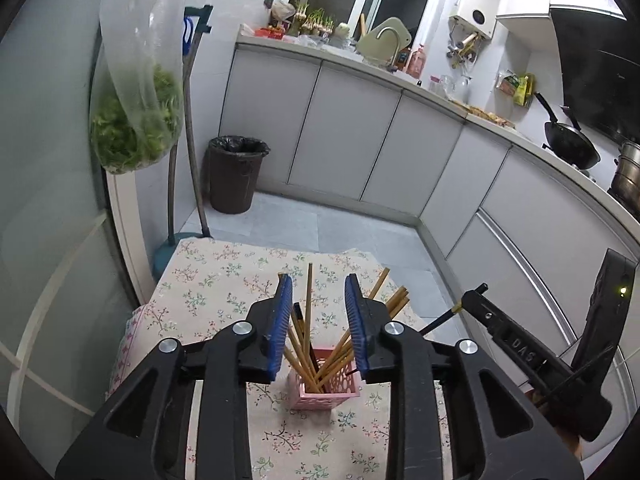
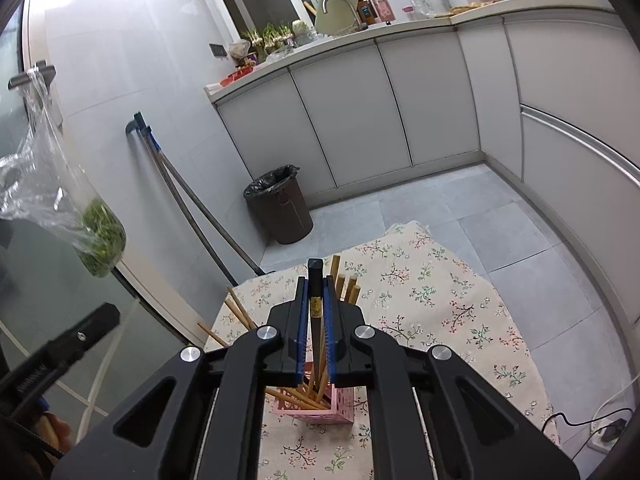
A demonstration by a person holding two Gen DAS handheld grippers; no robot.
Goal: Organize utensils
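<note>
The right claw (image 2: 316, 280) pinches a dark chopstick (image 2: 315, 300) above the pink holder (image 2: 340, 408).

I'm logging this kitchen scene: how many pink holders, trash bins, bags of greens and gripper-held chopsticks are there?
Pink holder: 1
Trash bin: 1
Bag of greens: 1
Black chopstick held in the right gripper: 1
Total: 4

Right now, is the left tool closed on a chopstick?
No, the left tool stands open above the pink holder, its blue pads apart and pressing on none of the wooden chopsticks.
</note>
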